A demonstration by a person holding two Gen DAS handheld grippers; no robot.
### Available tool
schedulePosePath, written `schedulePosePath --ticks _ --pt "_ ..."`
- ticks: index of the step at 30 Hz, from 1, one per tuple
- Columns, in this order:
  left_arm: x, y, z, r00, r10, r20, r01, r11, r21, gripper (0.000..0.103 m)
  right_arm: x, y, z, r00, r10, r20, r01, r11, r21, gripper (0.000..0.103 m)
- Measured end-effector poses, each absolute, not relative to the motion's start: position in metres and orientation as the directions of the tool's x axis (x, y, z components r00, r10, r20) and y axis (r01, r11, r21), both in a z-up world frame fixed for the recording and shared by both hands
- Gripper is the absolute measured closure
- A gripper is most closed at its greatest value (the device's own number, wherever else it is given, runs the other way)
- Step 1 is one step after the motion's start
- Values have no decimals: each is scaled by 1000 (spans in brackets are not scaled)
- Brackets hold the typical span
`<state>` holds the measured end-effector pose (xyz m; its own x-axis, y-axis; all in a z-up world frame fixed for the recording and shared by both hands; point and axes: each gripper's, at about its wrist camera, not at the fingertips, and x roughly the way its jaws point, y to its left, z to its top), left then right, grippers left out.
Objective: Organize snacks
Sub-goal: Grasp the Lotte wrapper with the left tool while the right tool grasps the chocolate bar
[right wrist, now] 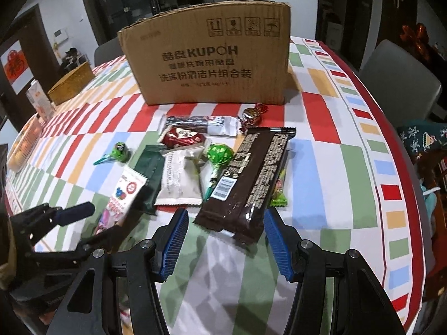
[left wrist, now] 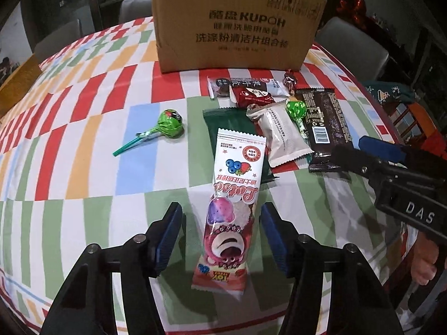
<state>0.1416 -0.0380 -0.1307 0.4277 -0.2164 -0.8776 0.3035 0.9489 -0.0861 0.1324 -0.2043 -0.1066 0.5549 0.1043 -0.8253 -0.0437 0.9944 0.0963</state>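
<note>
Snacks lie on a checked tablecloth in front of a brown cardboard box (left wrist: 237,25), which also shows in the right wrist view (right wrist: 212,58). My left gripper (left wrist: 220,237) is open, with a pink-and-white Lotso lollipop pack (left wrist: 234,195) lying between its jaws on the cloth. My right gripper (right wrist: 225,240) is open, its jaws on either side of the near end of a dark brown chocolate bar (right wrist: 251,178). The right gripper also shows in the left wrist view (left wrist: 371,156), next to the bar (left wrist: 324,120).
A loose green lollipop (left wrist: 164,128) lies left of the pile. The pile holds a dark green packet (left wrist: 223,120), a silver-white packet (left wrist: 282,136), a second green lollipop (right wrist: 218,156), a red packet (right wrist: 181,136) and a foil candy (right wrist: 251,114). Chairs stand beyond the table.
</note>
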Motion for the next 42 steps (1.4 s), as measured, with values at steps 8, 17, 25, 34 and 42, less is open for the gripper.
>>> schedulePosePath --ticks 8,17,25,34,42 --pt "154 -41 -137 418 -230 -879 301 948 -105 66 148 -209 -113 543 92 -835 -16 995 100 46" --pt "161 -42 -112 471 -269 -840 312 942 -126 73 167 -214 -118 545 63 -836 11 997 83 46" --pt "175 -52 -100 514 -267 -815 320 941 -106 72 186 -214 -124 536 12 -844 32 999 35 46" --pt "183 -56 -98 520 -269 -811 317 942 -110 72 200 -204 -130 523 -34 -852 13 999 -32 46" --pt "183 -56 -97 527 -262 -809 309 945 -105 72 203 -203 -136 513 -35 -858 4 999 -38 49"
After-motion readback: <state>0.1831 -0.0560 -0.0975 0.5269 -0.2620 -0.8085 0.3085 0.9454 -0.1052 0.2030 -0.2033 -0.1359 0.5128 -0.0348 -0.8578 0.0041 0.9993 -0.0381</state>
